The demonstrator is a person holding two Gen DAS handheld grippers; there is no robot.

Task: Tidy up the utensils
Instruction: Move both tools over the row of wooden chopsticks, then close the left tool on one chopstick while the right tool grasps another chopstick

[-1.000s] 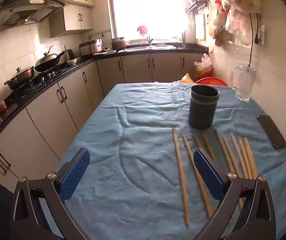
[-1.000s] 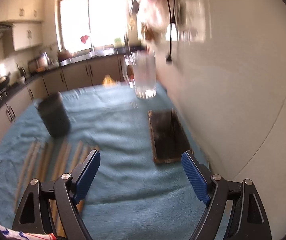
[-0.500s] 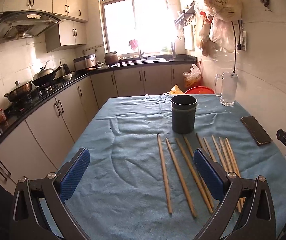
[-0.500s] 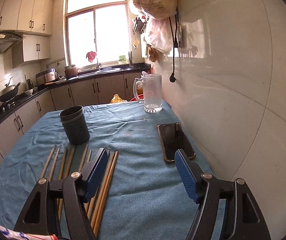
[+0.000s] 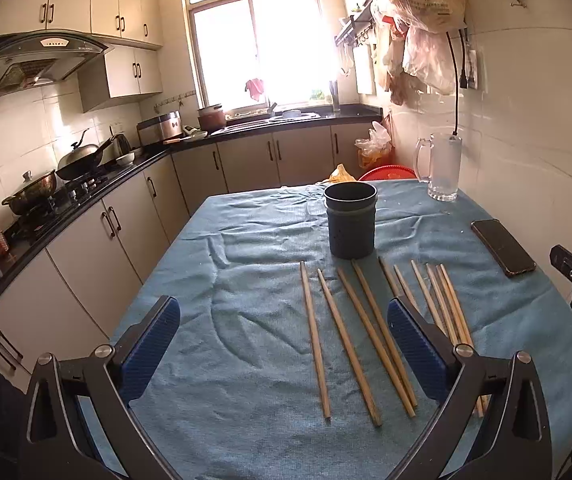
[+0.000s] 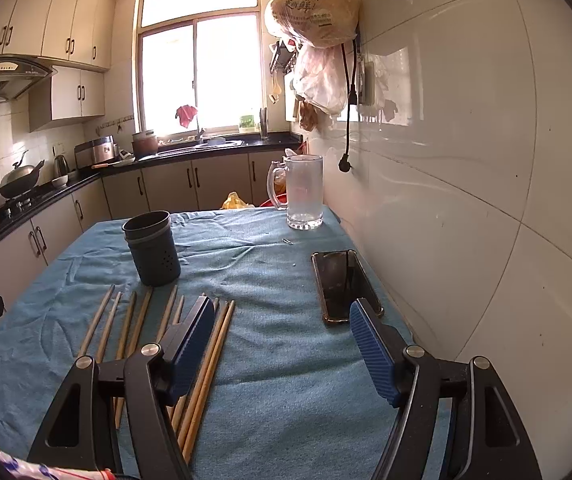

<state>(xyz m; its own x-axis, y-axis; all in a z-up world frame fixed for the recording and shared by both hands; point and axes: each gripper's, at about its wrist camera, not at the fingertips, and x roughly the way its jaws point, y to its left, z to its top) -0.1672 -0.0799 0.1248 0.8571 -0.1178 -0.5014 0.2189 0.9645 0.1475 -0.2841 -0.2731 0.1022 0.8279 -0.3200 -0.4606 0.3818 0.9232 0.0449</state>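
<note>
Several wooden chopsticks [image 5: 360, 332] lie side by side on the blue cloth, pointing toward a dark round utensil holder [image 5: 350, 220] that stands upright and looks empty. In the right wrist view the chopsticks [image 6: 133, 320] lie at lower left and the holder [image 6: 152, 248] behind them. My left gripper [image 5: 283, 344] is open and empty, held above the near ends of the chopsticks. My right gripper [image 6: 279, 344] is open and empty, above the cloth to the right of the chopsticks; its left finger hides part of some.
A black phone [image 6: 342, 284] lies on the cloth near the tiled wall at the right. A glass mug [image 6: 302, 192] stands at the far right corner of the table [image 5: 245, 420]. Kitchen counters and a stove run along the left. Bags hang on the wall.
Both grippers have pulled back and lifted, so more of the table shows. The right view has swung left from the phone toward the chopsticks. Both stayed open.
</note>
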